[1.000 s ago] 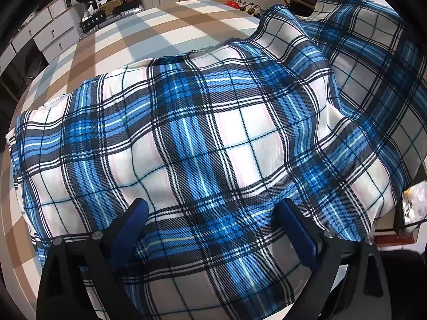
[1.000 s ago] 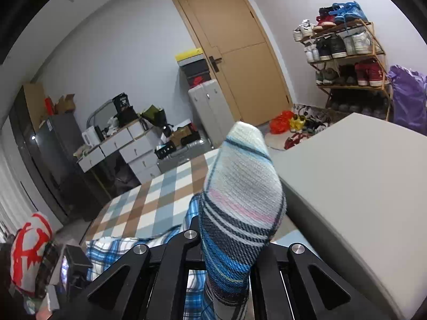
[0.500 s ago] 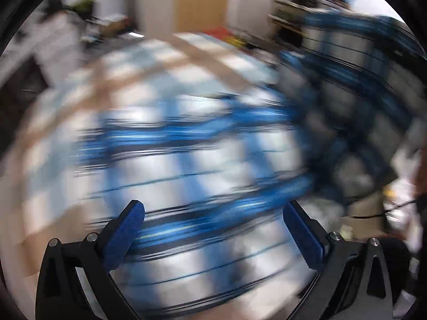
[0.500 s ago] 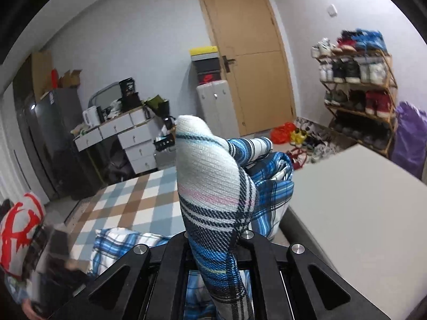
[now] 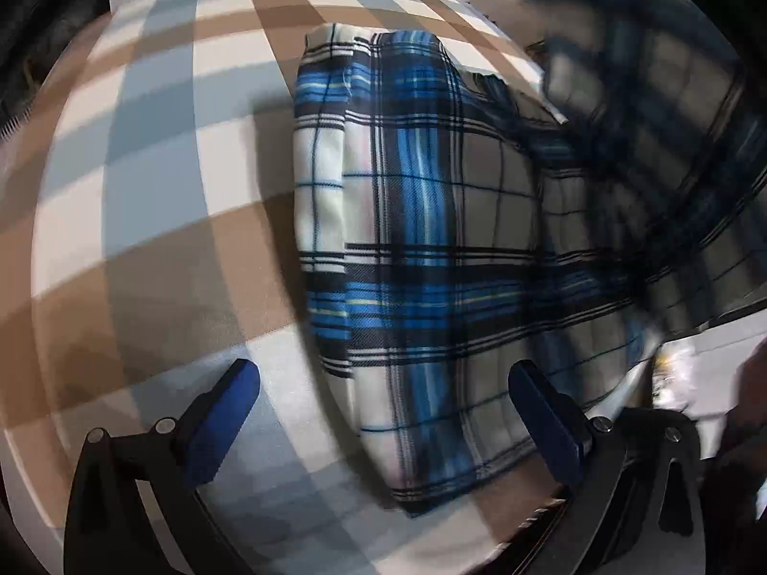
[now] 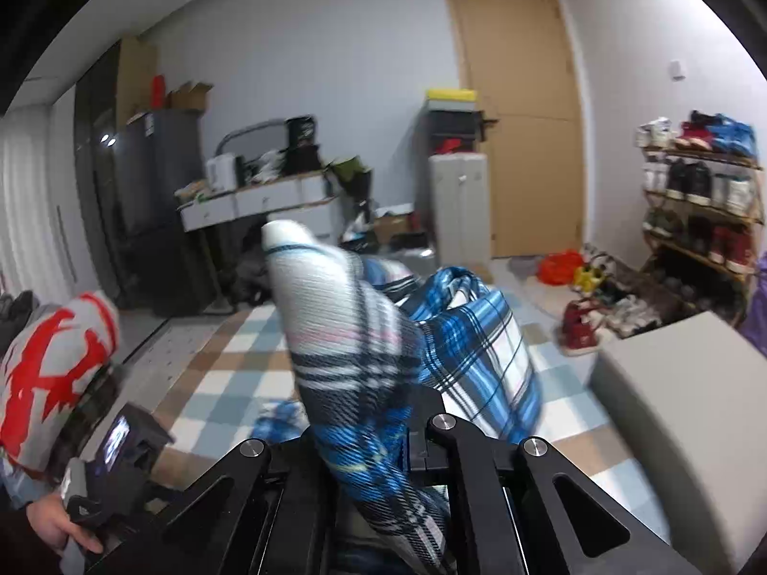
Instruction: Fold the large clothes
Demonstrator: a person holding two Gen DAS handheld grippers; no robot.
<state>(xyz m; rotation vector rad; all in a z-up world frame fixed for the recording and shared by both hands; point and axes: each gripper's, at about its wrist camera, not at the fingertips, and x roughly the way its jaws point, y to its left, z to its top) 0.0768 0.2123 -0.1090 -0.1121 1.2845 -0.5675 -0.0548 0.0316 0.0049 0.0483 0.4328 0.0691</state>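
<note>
Matt woven plaid cloth garment [image 5: 431, 249]

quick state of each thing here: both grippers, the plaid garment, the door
left gripper: jaws wide open, nothing between the pads
right gripper: jaws shut on the plaid garment
plaid garment: partly folded on the checked cover, one end lifted
door: closed

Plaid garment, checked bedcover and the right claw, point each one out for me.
plaid garment [image 5: 431, 249], left wrist view, on its flat middle panel.
checked bedcover [image 5: 158, 182], left wrist view, on a bare patch.
right claw [image 6: 369, 436], right wrist view, where it pinches the cloth.
</note>
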